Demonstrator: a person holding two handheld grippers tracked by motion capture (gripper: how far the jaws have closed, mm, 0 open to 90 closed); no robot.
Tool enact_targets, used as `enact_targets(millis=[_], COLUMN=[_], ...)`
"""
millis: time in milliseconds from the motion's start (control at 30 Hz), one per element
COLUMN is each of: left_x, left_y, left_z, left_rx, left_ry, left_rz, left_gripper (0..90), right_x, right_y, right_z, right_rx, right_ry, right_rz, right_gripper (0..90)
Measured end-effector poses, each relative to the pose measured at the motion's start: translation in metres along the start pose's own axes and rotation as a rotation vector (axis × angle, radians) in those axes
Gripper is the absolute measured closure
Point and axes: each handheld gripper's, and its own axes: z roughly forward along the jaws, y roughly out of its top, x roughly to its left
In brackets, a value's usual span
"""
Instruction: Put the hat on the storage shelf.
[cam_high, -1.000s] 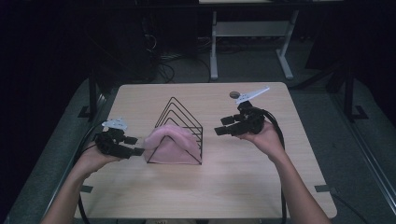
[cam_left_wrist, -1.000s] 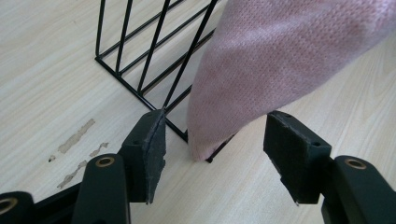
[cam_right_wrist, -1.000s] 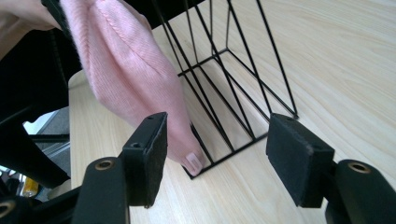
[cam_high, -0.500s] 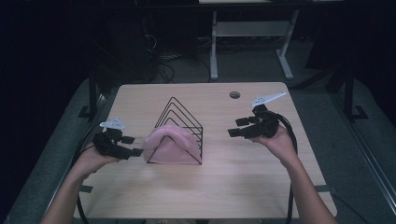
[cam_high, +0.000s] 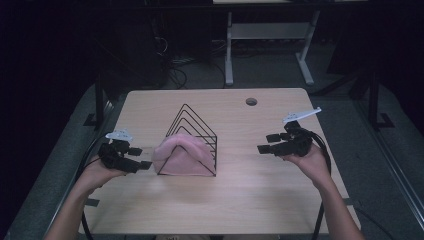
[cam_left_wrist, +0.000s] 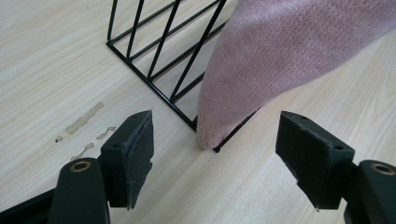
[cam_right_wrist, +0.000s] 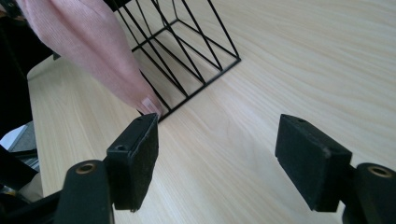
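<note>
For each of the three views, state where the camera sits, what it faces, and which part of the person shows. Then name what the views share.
High view: above the person's side, facing forward and down on the table; both forearms, left gripper, right gripper.
Left gripper view: on the left gripper, facing the pink cloth and wire rack; open jaws.
Right gripper view: on the right gripper, facing them from the opposite side; open jaws.
Shared: cloth, rack, table.

Wooden table (cam_high: 270, 195); round hole (cam_high: 251, 101) at far edge; white-legged desk (cam_high: 265, 45) behind.
</note>
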Motion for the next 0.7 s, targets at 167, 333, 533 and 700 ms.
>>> enact_targets(millis=[167, 333, 533, 700], left_x=[-0.002, -0.003, -0.006, -0.006], left_y=[-0.002, -0.006, -0.011, -0.014], left_z=[0.002, 0.004, 0.005, 0.004], left_rx=[-0.007, -0.008, -0.013, -0.018], left_ry=[0.003, 0.001, 0.001, 0.002], left_rz=[-0.003, -0.007, -0.012, -0.018], left_gripper=[27.9, 27.9, 27.9, 27.9], right_x=[-0.002, -0.003, -0.005, -0.009], right_y=[-0.012, -0.025, -0.046, -0.065], right_z=[-0.006, -0.011, -0.019, -0.022], right_rx=[0.002, 0.006, 0.009, 0.019], right_ry=[-0.017, -0.035, -0.061, -0.077], right_rz=[0.015, 0.029, 0.043, 0.067], right_gripper=[29.5, 29.2, 28.3, 27.9])
